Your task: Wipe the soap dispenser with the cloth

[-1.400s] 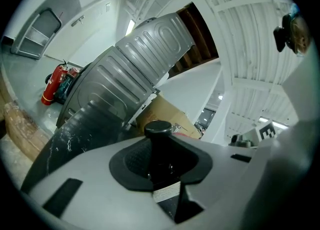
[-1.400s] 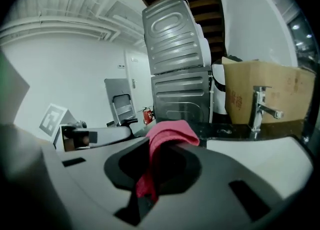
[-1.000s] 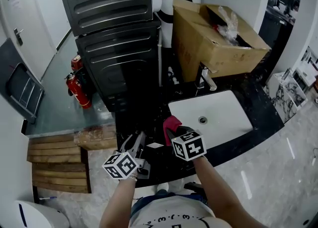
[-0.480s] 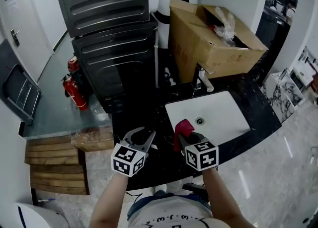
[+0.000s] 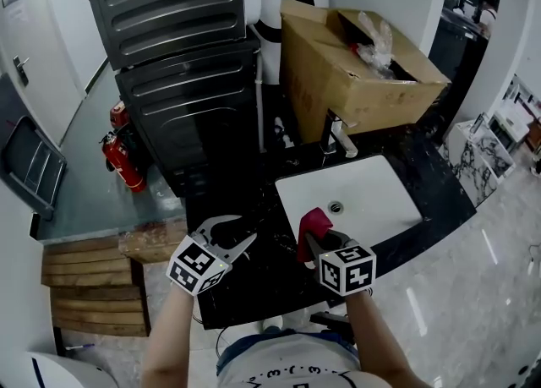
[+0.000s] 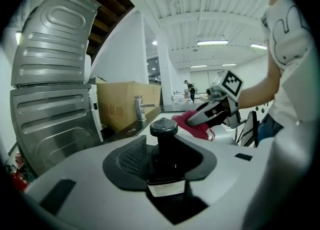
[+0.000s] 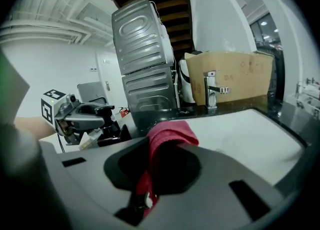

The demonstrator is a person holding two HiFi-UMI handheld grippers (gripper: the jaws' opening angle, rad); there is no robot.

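A dark soap dispenser [image 6: 164,149] with a black pump cap stands upright between the jaws of my left gripper [image 6: 162,166]. The jaws are opening, with a thin gap showing on each side of the bottle. In the head view the left gripper [image 5: 226,234] sits over the black counter [image 5: 262,281], left of the sink. My right gripper [image 5: 313,241] is shut on a red cloth [image 5: 313,224], whose bunched end sticks out past the fingertips [image 7: 167,136]. The cloth hangs a short way to the right of the dispenser and does not touch it.
A white sink [image 5: 372,200] with a chrome tap [image 5: 336,137] lies just right of the grippers. Behind it stands an open cardboard box [image 5: 355,65]. A dark ribbed metal machine [image 5: 177,57] rises at the back left. A fire extinguisher [image 5: 118,158] and a wooden pallet [image 5: 84,285] are on the floor.
My left gripper has rolled round and its jaws stand wider round the dispenser. My right gripper has drifted to the right with the cloth.
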